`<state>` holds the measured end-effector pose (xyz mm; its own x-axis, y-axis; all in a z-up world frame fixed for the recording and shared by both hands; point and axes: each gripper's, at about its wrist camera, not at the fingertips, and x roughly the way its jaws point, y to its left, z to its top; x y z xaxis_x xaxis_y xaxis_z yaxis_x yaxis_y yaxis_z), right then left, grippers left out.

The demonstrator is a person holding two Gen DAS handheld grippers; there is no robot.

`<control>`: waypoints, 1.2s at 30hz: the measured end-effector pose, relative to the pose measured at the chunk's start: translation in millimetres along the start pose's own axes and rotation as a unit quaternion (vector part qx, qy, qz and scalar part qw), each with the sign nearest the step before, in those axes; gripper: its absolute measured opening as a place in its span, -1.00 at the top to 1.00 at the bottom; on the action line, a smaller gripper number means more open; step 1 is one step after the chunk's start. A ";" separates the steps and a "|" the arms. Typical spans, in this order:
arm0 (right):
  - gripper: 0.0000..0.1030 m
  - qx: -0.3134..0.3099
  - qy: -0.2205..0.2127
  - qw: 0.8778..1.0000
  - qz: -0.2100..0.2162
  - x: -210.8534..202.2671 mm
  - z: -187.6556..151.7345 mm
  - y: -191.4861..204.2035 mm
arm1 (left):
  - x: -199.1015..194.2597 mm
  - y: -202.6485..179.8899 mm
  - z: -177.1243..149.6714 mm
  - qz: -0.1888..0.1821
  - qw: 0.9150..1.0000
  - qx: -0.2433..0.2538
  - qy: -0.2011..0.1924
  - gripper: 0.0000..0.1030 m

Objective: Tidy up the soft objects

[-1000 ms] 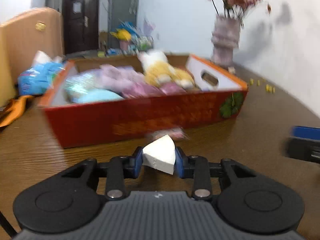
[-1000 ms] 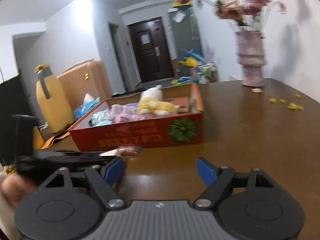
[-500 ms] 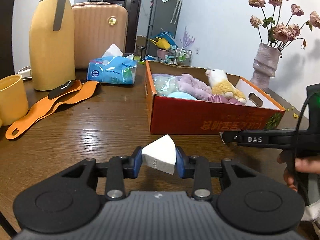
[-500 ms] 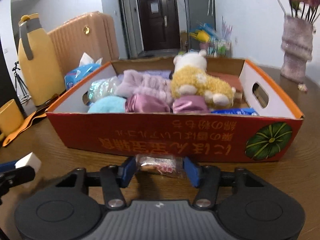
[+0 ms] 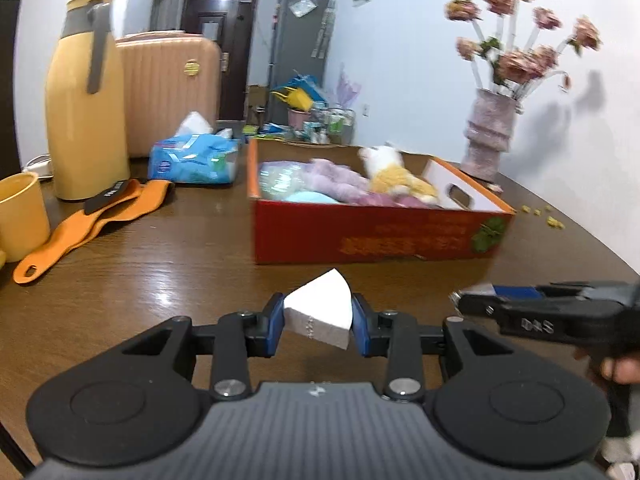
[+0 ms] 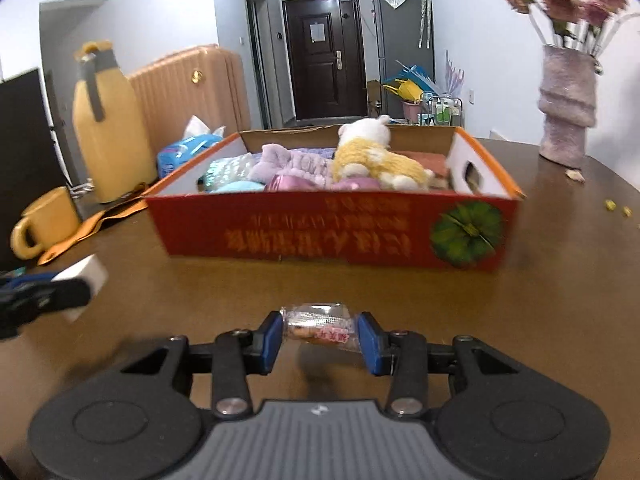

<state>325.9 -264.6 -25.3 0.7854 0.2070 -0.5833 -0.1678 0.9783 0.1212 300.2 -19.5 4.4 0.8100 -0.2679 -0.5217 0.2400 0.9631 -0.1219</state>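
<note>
My left gripper (image 5: 318, 318) is shut on a white wedge-shaped sponge (image 5: 320, 312), held above the brown table in front of the red cardboard box (image 5: 372, 236). My right gripper (image 6: 320, 336) has its jaws closing on a small clear-wrapped snack packet (image 6: 320, 326); both pads press its ends and it hangs above the table. The box (image 6: 332, 232) holds several soft things: a yellow and white plush toy (image 6: 372, 156), purple plush and pale blue cloth. In the right wrist view the left gripper's finger (image 6: 44, 300) shows at the left with the sponge (image 6: 86, 280).
A yellow thermos jug (image 5: 86, 104), yellow mug (image 5: 22, 216), orange strap (image 5: 92, 220) and blue tissue pack (image 5: 196, 158) stand left of the box. A pink vase with flowers (image 5: 490, 136) is at the back right. A hand (image 5: 620, 368) holds the right gripper.
The right gripper closed on the snack packet and lifted it off the table, drawing back from the box. The left gripper kept the sponge and moved back and sideways from the box.
</note>
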 end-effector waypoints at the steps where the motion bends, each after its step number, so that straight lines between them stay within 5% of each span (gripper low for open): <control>1: 0.22 0.005 -0.001 1.000 0.000 -12.0 -7.2 -3.9 | -2.2 -8.8 -2.2 -0.009 1.000 0.005 0.003 0.32; 10: 0.22 0.035 -0.025 0.999 -0.014 -101.5 -50.2 -43.4 | -4.0 -86.8 -5.5 -0.075 0.995 0.059 0.007 0.32; 17: 0.21 0.034 -0.068 0.997 -0.006 -110.7 -25.2 -69.4 | 12.1 -93.6 29.9 -0.070 0.995 0.071 -0.019 0.32; 22: 0.21 -0.027 -0.106 0.994 0.001 -79.7 41.5 -77.2 | 60.9 -71.1 93.8 -0.045 0.997 0.059 -0.035 0.30; 29: 0.20 -0.156 -0.071 0.985 0.011 18.5 131.8 -80.1 | 175.2 -52.5 147.4 -0.022 0.997 0.055 0.048 0.29; 32: 0.17 -0.210 -0.035 0.977 -0.005 62.1 147.8 -77.2 | 208.8 -49.8 147.5 -0.022 0.996 0.050 0.075 0.13; 34: 0.08 -0.227 -0.013 0.974 -0.026 88.7 152.2 -78.6 | 223.9 -48.5 144.5 -0.020 0.996 0.039 0.078 -0.36; 36: -0.07 -0.223 0.003 0.974 -0.035 108.2 156.5 -84.3 | 230.2 -46.0 144.4 -0.029 0.996 0.038 0.077 -0.45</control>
<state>518.3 -324.2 27.0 0.8008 0.1386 -0.5827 -0.3576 0.8911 -0.2795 552.9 -129.2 11.9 0.7032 -0.3099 -0.6399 0.3289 0.9397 -0.0936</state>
